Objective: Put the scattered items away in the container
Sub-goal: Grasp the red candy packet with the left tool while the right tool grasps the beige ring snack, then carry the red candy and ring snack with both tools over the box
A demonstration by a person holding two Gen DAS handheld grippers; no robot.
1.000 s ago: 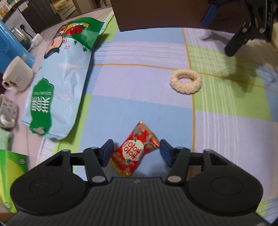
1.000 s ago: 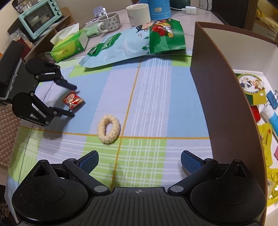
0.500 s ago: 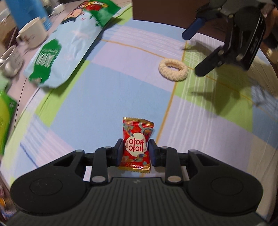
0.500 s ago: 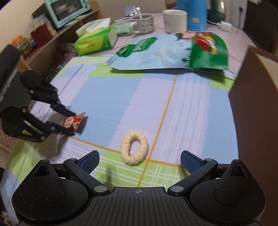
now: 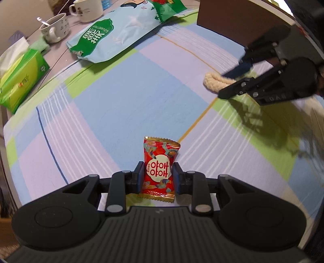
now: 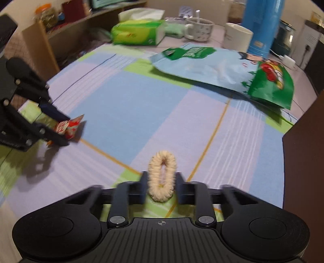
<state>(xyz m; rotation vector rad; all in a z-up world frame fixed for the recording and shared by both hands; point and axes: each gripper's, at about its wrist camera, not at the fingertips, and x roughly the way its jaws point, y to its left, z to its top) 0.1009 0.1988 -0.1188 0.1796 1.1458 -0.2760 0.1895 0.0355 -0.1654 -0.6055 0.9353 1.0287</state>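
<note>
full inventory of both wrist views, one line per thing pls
candy packet: 1, red, pinched in left gripper
hair tie: 1, cream, pinched in right gripper
snack bag: 1, light blue and green, lying at far side of cloth
container: 1, brown walls, at cloth's right edge
tablecloth: 1, blue, lilac and green checks
tissue box: 1, green, beside cloth
mugs: 2, white, behind bag
flask: 1, blue, behind bag
left gripper: 1, black, shut
right gripper: 1, black, shut
</note>
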